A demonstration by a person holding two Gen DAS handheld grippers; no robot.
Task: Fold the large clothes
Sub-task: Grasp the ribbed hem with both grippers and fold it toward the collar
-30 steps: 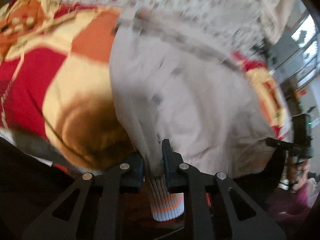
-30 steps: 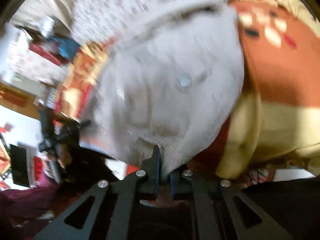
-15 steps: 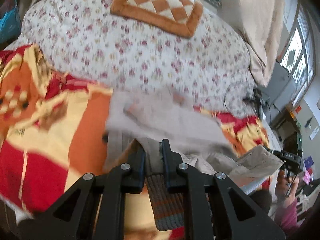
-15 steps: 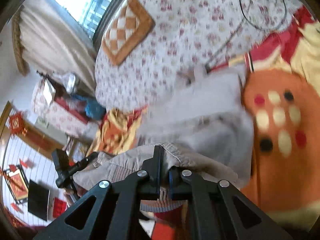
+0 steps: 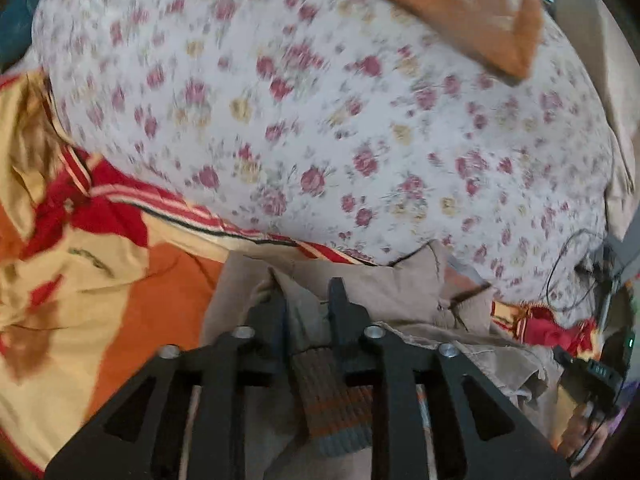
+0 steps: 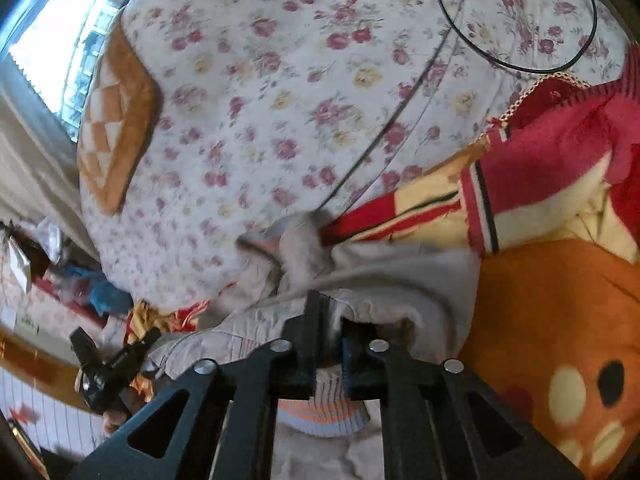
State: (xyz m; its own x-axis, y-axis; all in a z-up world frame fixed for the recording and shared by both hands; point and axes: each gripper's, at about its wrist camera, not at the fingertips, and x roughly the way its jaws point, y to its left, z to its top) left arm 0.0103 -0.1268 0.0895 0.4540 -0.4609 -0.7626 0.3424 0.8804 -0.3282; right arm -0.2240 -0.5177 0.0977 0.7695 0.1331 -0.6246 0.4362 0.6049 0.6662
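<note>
On bed, beige jacket (image 5: 384, 292) lies bunched over red-orange blanket (image 5: 120, 280), near floral sheet (image 5: 320, 120). Left gripper (image 5: 306, 300) pinches its striped ribbed cuff (image 5: 332, 400); right gripper (image 6: 330, 320) pinches hem. Both now low and level; half second ago garment hung more spread. No readable writing. Checkered cushion (image 6: 116, 128) farther.

Floral bedsheet (image 5: 320, 120) motion-blurred
</note>
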